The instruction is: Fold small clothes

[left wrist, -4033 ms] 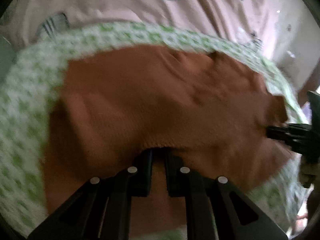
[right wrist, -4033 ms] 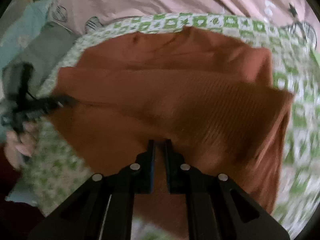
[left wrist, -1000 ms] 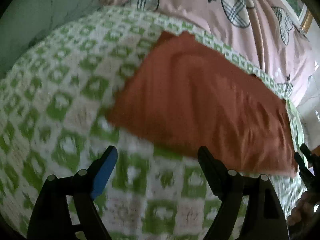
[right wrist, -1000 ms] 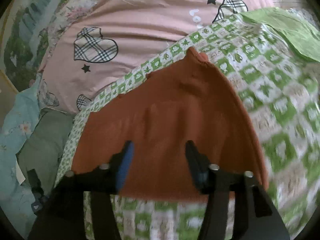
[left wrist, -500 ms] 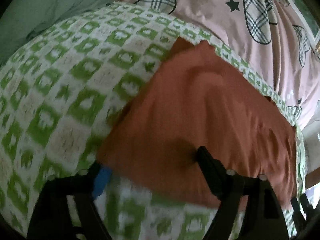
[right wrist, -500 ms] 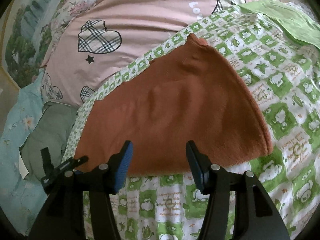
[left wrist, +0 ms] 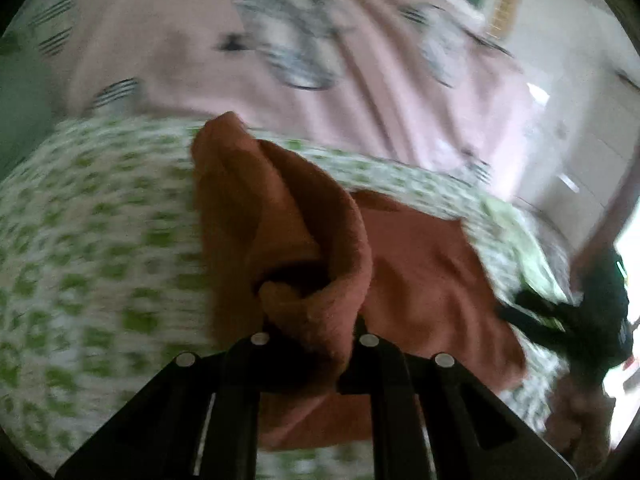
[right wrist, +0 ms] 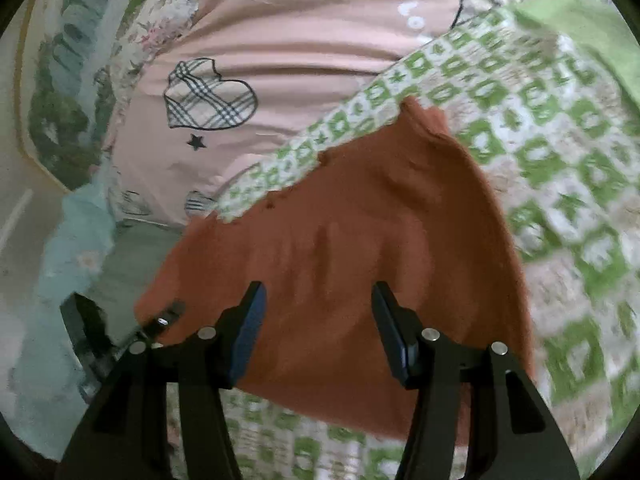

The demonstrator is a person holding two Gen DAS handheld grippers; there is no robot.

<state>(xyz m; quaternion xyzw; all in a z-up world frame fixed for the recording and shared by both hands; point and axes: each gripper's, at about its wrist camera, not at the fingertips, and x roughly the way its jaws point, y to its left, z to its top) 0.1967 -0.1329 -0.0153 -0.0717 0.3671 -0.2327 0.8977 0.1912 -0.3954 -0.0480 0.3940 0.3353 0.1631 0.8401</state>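
A rust-orange garment [left wrist: 420, 280] lies folded on a green-and-white checked cloth [left wrist: 100, 240]. My left gripper [left wrist: 312, 320] is shut on the garment's left edge and holds it lifted, so the cloth curls up over the jaws. In the right wrist view the garment [right wrist: 340, 240] lies flat and my right gripper [right wrist: 318, 320] is open just above its near edge, holding nothing. The left gripper shows at the garment's left corner in that view [right wrist: 160, 320]. The right gripper shows at the far right of the left wrist view [left wrist: 560, 316].
A pink bedsheet with plaid hearts [right wrist: 280, 60] lies beyond the checked cloth. A plain green cloth [right wrist: 580, 32] lies at the far right. A grey-green garment [right wrist: 132, 248] and pale blue floral fabric [right wrist: 80, 220] lie at the left.
My left gripper has shut on the garment's left edge and lifted it; half a second ago it was open over that edge. My right gripper has moved closer over the garment, still open.
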